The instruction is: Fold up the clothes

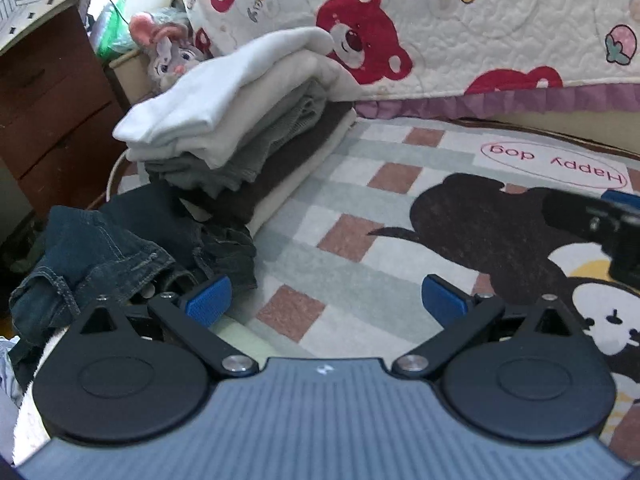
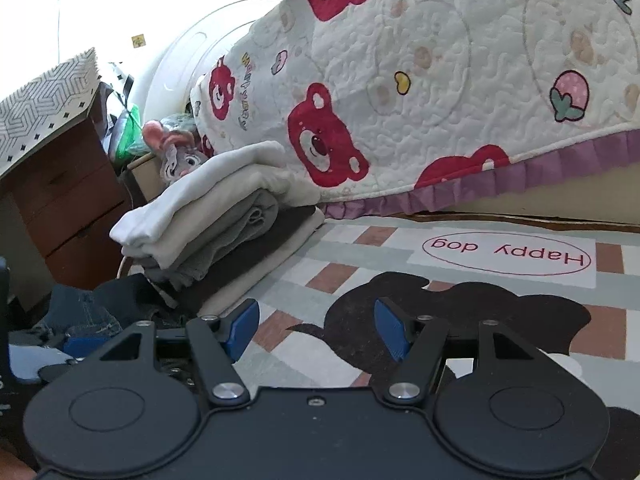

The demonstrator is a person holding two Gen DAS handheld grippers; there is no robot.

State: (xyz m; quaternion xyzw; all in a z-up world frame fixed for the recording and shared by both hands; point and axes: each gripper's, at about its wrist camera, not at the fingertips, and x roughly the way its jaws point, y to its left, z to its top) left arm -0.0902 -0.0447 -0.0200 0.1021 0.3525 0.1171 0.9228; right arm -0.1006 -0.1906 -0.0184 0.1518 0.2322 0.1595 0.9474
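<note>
We see our left claw (image 1: 326, 300) with its blue pads wide apart and nothing between them. It hangs over a checked rug with a black cartoon dog and the words "Happy dog" (image 1: 360, 184). Our right claw (image 2: 316, 326) is spread open too, with nothing in it, over the same rug. A neat pile of folded white, grey and brown clothes (image 1: 236, 128) sits on the rug, touching a white quilt with red bears (image 1: 460, 20) that hangs down behind it. A crumpled pair of dark blue jeans (image 1: 104, 256) lies in a heap just in front of the pile, beside our left claw's left pad. A grey bunny plush toy (image 1: 168, 52) peeks out behind the pile, next to a brown wooden drawer chest (image 1: 52, 112).
</note>
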